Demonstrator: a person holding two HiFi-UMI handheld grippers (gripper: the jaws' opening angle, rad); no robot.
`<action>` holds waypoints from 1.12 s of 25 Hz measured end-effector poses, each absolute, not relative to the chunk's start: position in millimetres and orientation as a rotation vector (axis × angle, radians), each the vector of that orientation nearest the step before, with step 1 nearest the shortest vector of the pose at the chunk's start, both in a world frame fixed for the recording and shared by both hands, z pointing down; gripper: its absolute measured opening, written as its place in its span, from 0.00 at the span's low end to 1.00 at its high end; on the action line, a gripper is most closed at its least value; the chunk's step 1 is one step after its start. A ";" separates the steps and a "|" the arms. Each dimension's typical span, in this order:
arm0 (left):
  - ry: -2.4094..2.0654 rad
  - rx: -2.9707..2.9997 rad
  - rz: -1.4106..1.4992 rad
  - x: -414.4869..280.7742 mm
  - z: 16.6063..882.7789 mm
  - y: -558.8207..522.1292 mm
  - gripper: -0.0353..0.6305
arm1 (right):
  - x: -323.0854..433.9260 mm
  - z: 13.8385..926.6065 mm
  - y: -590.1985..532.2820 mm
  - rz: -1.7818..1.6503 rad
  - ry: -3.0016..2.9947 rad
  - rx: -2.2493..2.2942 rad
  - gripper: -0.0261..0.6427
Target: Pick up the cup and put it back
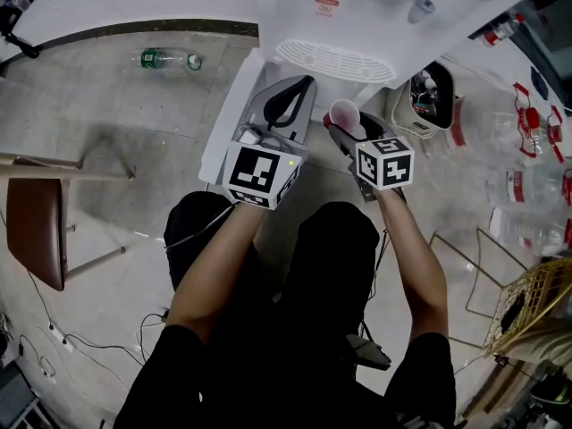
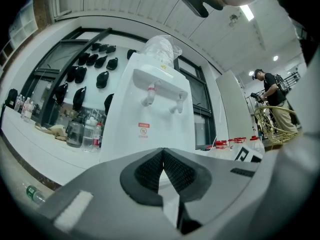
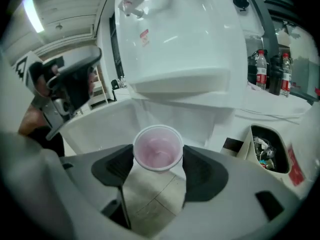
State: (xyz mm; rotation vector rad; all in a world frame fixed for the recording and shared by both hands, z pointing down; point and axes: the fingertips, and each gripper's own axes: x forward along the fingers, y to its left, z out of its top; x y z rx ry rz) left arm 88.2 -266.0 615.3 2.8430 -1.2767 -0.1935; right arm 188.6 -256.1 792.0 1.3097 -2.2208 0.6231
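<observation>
On the floor at the far left stands a brown chair (image 1: 36, 231), and a clear bottle with a green cap (image 1: 168, 59) lies on its side near the floor's top-left corner, well apart from everything else.

The left gripper (image 1: 290, 104) hangs in front of the white water dispenser (image 1: 357, 7). Its 2 jaws are pressed together with nothing between them, as the left gripper view shows (image 2: 163, 171). That view looks up the dispenser's front (image 2: 150, 119) to its 2 taps and the upturned bottle on top. A person (image 2: 272, 99) stands far off at the right.

Just beside it, the right gripper (image 1: 347, 129) is clenched on the cup (image 1: 345, 114). In the right gripper view the cup (image 3: 158, 148), white with a pinkish inside, sits mouth up between the 2 dark pads (image 3: 112, 171), which touch its wall on both sides. The cup is held off the floor, near the front edge of the dispenser's slotted drip tray (image 1: 332, 61) and resting on nothing.

Further right, a cream waste bin (image 1: 431, 101) with rubbish inside stands just beside the dispenser. Beyond it lie large clear water jugs with red labels (image 1: 527, 186). A gold wire basket (image 1: 536, 307) sits at the floor's right edge.
</observation>
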 end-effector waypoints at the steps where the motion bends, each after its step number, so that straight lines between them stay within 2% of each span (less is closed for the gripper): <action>1: -1.278 2.841 -0.190 88.9 616.5 -266.5 0.06 | 187.8 784.7 -249.8 0.616 -2.232 1.301 0.48; 11: -1.255 2.820 -0.176 94.2 622.2 -272.4 0.06 | 194.7 705.3 -206.9 0.528 -2.327 1.266 0.48; 18: -1.242 2.850 -0.169 97.9 621.9 -272.7 0.06 | 211.6 628.7 -220.7 0.357 -2.390 1.369 0.48; 28: -1.213 2.829 -0.192 97.7 623.3 -271.6 0.06 | 222.0 609.9 -275.2 0.297 -2.345 1.459 0.48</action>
